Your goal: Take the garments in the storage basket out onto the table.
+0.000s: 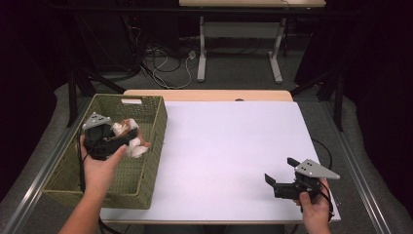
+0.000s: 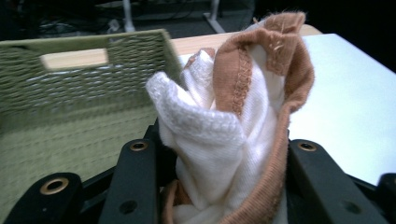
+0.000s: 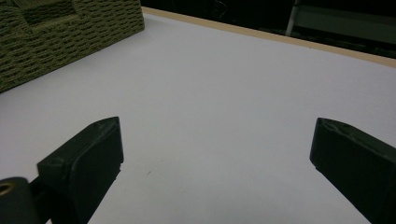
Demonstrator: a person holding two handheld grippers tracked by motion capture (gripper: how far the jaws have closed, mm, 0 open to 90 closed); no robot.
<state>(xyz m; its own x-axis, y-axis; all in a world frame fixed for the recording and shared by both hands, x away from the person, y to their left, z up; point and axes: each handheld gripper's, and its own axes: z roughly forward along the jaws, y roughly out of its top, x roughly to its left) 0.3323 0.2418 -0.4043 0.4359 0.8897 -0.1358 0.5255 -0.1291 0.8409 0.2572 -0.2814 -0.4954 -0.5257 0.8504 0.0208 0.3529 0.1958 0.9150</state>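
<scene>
Over the green woven basket, the left gripper pinches a bunched white-and-tan cloth, seemingly a sock; a loose fold could snag the basket rim and slip free. Nearby, the right gripper waits on the white table, jaws spread and empty.

Basket left, open bench right

The basket sits on the bench's left edge; the cloth hangs above its inside.

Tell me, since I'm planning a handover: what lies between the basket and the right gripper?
Only bare white table top between basket and right gripper, in the high view.
</scene>
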